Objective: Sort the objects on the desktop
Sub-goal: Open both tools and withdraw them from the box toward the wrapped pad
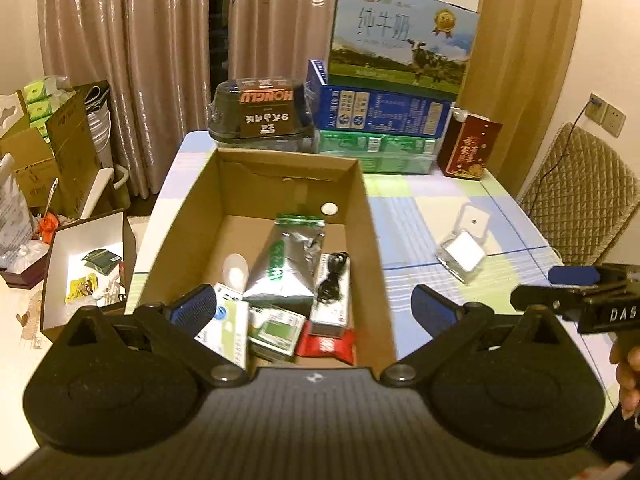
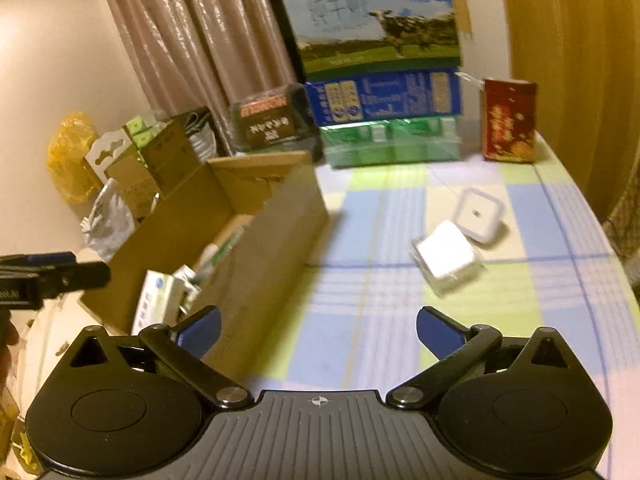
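An open cardboard box [image 1: 362, 216] stands on the table and holds a silver-green pouch [image 1: 284, 268], a black cable [image 1: 332, 280], a red packet [image 1: 328, 346], several small cartons and two white round things. My left gripper [image 1: 314, 306] is open and empty over the box's near end. On the checked tablecloth right of the box lie a clear case with a white block [image 1: 462, 258] and a white square lid [image 1: 474, 220]. My right gripper [image 2: 318, 330] is open and empty, low over the cloth beside the box wall [image 2: 272, 248], short of the white block [image 2: 446, 258] and lid [image 2: 478, 214].
At the table's back stand stacked milk cartons [image 1: 400, 36], a dark HONGLU tub [image 1: 262, 114] and a red box [image 1: 468, 146]. Cardboard boxes and bags [image 1: 52, 152] clutter the floor at left. A padded chair [image 1: 576, 200] stands at right.
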{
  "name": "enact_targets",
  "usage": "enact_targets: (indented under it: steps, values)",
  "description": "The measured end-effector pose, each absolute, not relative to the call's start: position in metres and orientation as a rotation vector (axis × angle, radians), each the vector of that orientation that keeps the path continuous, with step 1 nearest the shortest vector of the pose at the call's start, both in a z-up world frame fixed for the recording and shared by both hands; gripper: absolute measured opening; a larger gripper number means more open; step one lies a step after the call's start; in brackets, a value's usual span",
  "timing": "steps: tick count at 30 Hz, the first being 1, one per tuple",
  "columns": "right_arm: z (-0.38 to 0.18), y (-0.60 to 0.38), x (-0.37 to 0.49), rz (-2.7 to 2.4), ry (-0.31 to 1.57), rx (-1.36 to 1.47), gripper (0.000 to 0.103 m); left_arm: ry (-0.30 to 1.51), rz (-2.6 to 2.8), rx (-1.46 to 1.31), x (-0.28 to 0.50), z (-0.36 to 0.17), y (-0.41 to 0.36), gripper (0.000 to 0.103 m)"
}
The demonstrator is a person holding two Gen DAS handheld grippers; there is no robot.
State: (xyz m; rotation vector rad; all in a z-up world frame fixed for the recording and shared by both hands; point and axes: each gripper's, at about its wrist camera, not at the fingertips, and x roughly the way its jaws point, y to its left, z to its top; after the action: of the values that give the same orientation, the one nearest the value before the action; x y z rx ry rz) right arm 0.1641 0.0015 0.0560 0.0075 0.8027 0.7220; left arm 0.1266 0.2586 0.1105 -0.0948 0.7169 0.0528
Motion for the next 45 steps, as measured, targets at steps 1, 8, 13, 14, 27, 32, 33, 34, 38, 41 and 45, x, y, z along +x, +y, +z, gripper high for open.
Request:
enact_targets:
  steps: [1, 8, 13, 14, 27, 32, 33, 34, 38, 41, 45]
  values:
    - [0.055, -0.006, 0.163, 0.714, 0.808, 0.011, 0.101, 0.717, 0.052, -0.089, 0.123, 0.112, 0.254, 0.102]
    - [0.054, -0.054, 0.155, 0.664, 0.821, 0.028, 0.101, 0.693, 0.037, -0.111, 0.106, 0.113, 0.227, 0.102]
    - [0.055, -0.082, 0.156, 0.628, 0.820, 0.055, 0.101, 0.700, 0.027, -0.095, 0.103, 0.115, 0.207, 0.102]
    - [0.056, -0.087, 0.156, 0.624, 0.819, 0.058, 0.101, 0.701, 0.025, -0.091, 0.103, 0.115, 0.203, 0.102]
    - [0.061, -0.131, 0.162, 0.580, 0.805, 0.104, 0.101, 0.712, -0.014, -0.054, 0.108, 0.119, 0.155, 0.102]
    - [0.061, -0.145, 0.167, 0.565, 0.803, 0.113, 0.101, 0.720, -0.041, -0.029, 0.114, 0.117, 0.138, 0.102]
    - [0.061, -0.148, 0.167, 0.561, 0.801, 0.114, 0.101, 0.723, -0.048, -0.024, 0.115, 0.117, 0.134, 0.102]
    - [0.061, -0.150, 0.169, 0.557, 0.801, 0.115, 0.101, 0.726, -0.056, -0.019, 0.116, 0.116, 0.131, 0.102]
    - [0.059, -0.160, 0.174, 0.545, 0.803, 0.119, 0.101, 0.739, -0.088, 0.006, 0.123, 0.111, 0.116, 0.102]
    - [0.057, -0.166, 0.178, 0.539, 0.805, 0.116, 0.101, 0.749, -0.112, 0.029, 0.129, 0.107, 0.105, 0.102]
    - [0.055, -0.173, 0.187, 0.532, 0.806, 0.104, 0.101, 0.760, -0.153, 0.052, 0.140, 0.102, 0.092, 0.102]
